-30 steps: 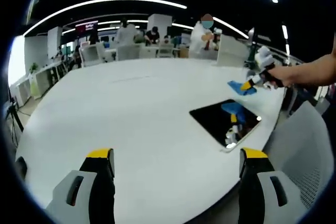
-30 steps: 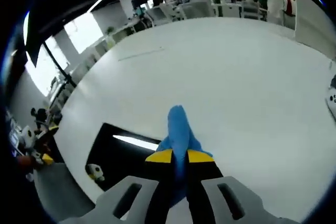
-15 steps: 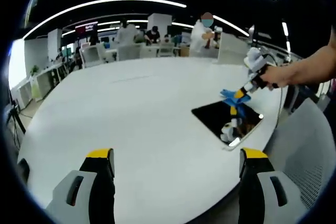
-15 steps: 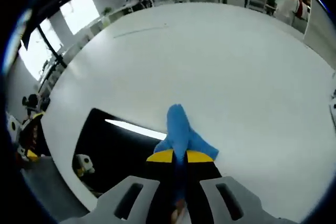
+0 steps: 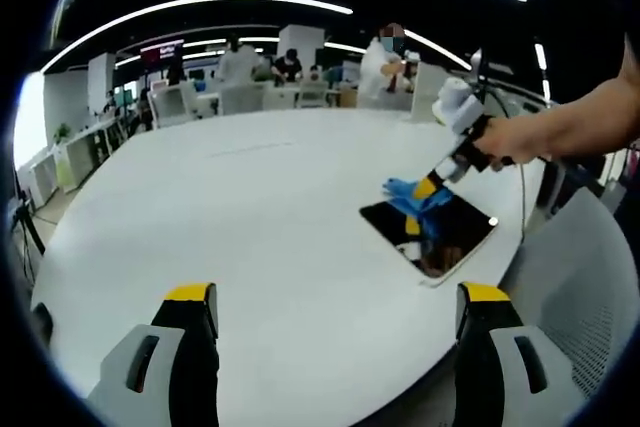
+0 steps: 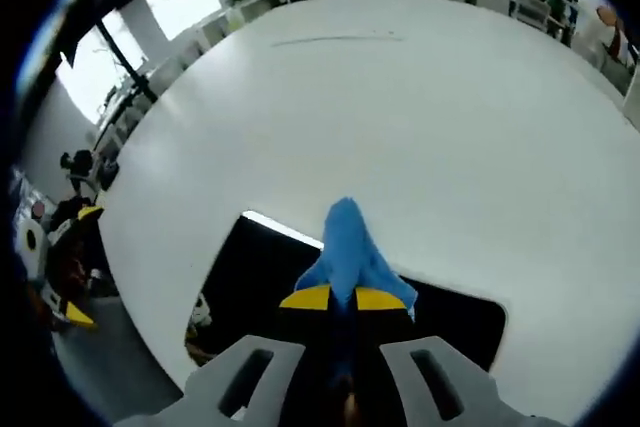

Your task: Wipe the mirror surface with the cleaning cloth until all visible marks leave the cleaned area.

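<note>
We see the right claw [image 6: 342, 299] pressing the cloth [image 6: 347, 252] onto the mirror [image 6: 250, 267].

In the left gripper view the mirror [image 5: 455, 237] lies at the far right edge of the white worktop [image 5: 250, 237], and the right claw [image 5: 428, 188], held by a hand [image 5: 510, 140], grips the blue cloth [image 5: 405, 194] over the mirror's far left corner. The cloth looks to touch the glass, though we cannot be sure. The left claw [image 5: 335, 299] hangs near us above the worktop, its jaws wide apart and holding nothing.
</note>
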Action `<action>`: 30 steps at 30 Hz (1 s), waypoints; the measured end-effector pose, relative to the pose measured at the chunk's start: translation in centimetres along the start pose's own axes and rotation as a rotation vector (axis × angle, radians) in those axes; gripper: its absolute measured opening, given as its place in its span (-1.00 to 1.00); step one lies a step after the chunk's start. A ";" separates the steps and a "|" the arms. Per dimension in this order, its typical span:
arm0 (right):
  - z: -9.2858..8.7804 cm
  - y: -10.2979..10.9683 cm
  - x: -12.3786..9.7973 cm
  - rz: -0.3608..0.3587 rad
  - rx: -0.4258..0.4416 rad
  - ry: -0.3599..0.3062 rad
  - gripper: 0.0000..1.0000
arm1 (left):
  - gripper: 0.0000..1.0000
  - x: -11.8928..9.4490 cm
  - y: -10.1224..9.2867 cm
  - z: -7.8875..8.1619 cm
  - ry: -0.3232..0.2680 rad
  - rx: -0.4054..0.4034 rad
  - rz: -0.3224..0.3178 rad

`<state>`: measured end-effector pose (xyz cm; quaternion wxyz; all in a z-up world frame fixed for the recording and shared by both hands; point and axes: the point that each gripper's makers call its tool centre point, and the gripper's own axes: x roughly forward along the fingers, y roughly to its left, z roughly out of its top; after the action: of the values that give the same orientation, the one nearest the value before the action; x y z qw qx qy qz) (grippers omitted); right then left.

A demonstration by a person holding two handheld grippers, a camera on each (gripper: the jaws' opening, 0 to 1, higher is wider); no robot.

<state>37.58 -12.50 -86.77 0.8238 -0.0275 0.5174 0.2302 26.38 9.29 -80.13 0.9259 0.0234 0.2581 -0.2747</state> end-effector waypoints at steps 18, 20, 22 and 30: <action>2.7 6.2 2.8 0.085 -0.029 0.003 -0.99 | 0.99 0.1 0.2 -0.5 0.016 -0.008 -0.002; 2.6 6.2 2.7 0.092 -0.025 -0.005 -0.99 | 0.99 0.1 0.2 -0.5 0.015 -0.010 -0.004; 2.2 6.5 2.6 0.094 -0.023 -0.001 -0.99 | 0.99 0.1 0.2 -0.4 0.010 -0.009 -0.006; -0.4 7.8 1.6 0.109 -0.035 0.010 -0.99 | 0.99 0.2 0.2 -0.3 0.007 -0.010 -0.005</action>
<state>34.65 -5.12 -86.79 0.8068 -0.0150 0.5181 0.2835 26.42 9.41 -80.52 0.9244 0.0192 0.2629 -0.2757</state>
